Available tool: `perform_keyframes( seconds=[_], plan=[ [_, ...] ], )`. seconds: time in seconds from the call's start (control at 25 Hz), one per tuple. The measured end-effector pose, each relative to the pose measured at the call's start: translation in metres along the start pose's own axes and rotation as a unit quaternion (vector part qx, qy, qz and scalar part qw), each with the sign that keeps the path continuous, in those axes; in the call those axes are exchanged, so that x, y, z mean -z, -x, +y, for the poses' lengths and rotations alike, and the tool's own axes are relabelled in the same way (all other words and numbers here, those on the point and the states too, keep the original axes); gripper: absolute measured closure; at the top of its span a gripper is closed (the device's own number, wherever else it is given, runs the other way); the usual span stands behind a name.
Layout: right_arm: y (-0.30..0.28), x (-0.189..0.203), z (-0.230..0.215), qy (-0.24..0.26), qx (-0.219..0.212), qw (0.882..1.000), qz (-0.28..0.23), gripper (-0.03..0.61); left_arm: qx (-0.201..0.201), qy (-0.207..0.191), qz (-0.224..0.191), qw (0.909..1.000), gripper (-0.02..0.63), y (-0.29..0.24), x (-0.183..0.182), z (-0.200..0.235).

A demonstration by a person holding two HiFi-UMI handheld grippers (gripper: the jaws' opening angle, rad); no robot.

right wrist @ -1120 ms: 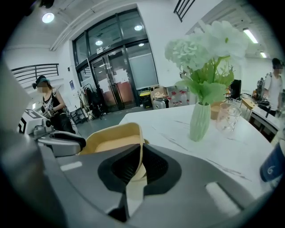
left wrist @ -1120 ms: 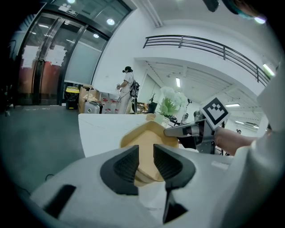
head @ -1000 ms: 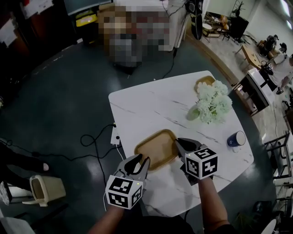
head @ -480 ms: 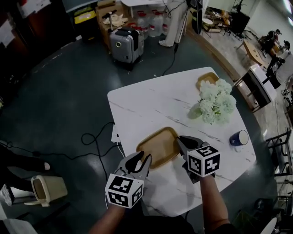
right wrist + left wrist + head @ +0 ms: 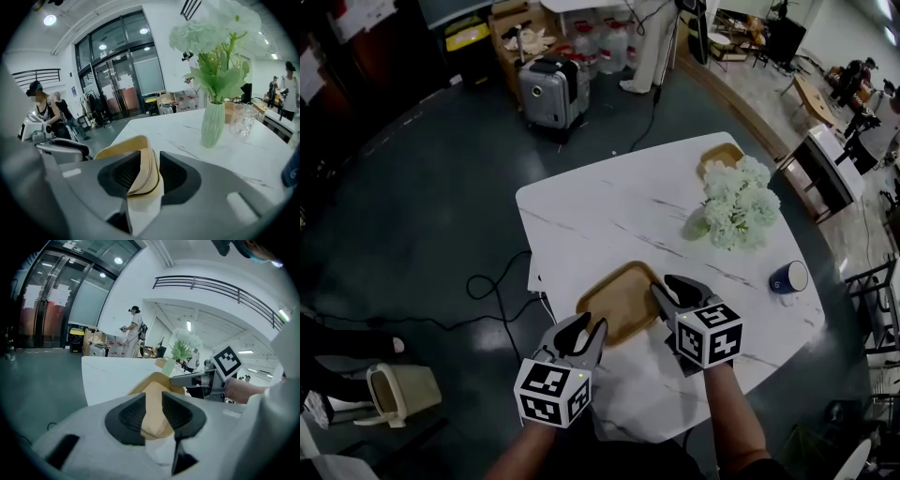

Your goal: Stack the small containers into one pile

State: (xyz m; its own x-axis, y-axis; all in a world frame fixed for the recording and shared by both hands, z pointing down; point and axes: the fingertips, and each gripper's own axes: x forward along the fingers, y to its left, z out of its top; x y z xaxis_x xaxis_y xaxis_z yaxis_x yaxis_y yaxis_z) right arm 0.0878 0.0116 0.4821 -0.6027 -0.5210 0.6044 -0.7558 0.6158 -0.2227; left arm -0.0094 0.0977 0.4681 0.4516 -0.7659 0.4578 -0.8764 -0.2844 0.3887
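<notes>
A tan tray (image 5: 619,300) lies near the front edge of the white marble table (image 5: 581,225). My right gripper (image 5: 670,288) is at the tray's right rim. Its jaws have just been opening, and the rim (image 5: 119,147) stands loose between the pads. My left gripper (image 5: 592,330) is at the tray's near left corner, open. The tan corner (image 5: 157,390) shows in the gap between its pads. A second, smaller tan tray (image 5: 720,157) sits at the table's far right, partly hidden behind the flowers.
A vase of white flowers (image 5: 736,206) stands right of centre, with a clear glass (image 5: 243,119) beside it. A blue cup (image 5: 787,279) sits near the right edge. On the floor are cables, a suitcase (image 5: 548,89) and a beige bin (image 5: 394,394).
The right gripper's jaws have spread apart from the tray rim they were shut on. Both hands stay where they were.
</notes>
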Motion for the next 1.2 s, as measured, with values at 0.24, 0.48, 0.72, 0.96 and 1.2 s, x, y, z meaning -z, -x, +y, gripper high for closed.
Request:
perform_keyframes(
  seconds=[0.24, 0.48, 0.72, 0.96, 1.2],
  plan=[
    [0.016, -0.003, -0.004, -0.017, 0.037, 0.999, -0.028, 0.468, -0.008, 0.003, -0.007, 0.9999, 0.508, 0.011, 0.000, 0.007],
    [0.034, 0.000, 0.007, -0.032, 0.068, 0.996, -0.049, 0.471, 0.011, -0.009, -0.002, 0.9999, 0.508, 0.022, 0.001, 0.010],
    [0.045, 0.010, 0.028, -0.057, 0.101, 0.991, -0.062, 0.476, 0.048, -0.033, 0.011, 0.9982, 0.508, 0.034, 0.000, 0.017],
    [0.054, 0.017, 0.057, -0.097, 0.133, 0.982, -0.089, 0.479, 0.083, -0.066, 0.031, 0.9939, 0.514, 0.051, 0.001, 0.030],
    [0.072, 0.029, 0.081, -0.110, 0.147, 0.978, -0.101, 0.485, 0.096, -0.077, 0.029, 0.9920, 0.525, 0.065, 0.002, 0.029]
  ],
)
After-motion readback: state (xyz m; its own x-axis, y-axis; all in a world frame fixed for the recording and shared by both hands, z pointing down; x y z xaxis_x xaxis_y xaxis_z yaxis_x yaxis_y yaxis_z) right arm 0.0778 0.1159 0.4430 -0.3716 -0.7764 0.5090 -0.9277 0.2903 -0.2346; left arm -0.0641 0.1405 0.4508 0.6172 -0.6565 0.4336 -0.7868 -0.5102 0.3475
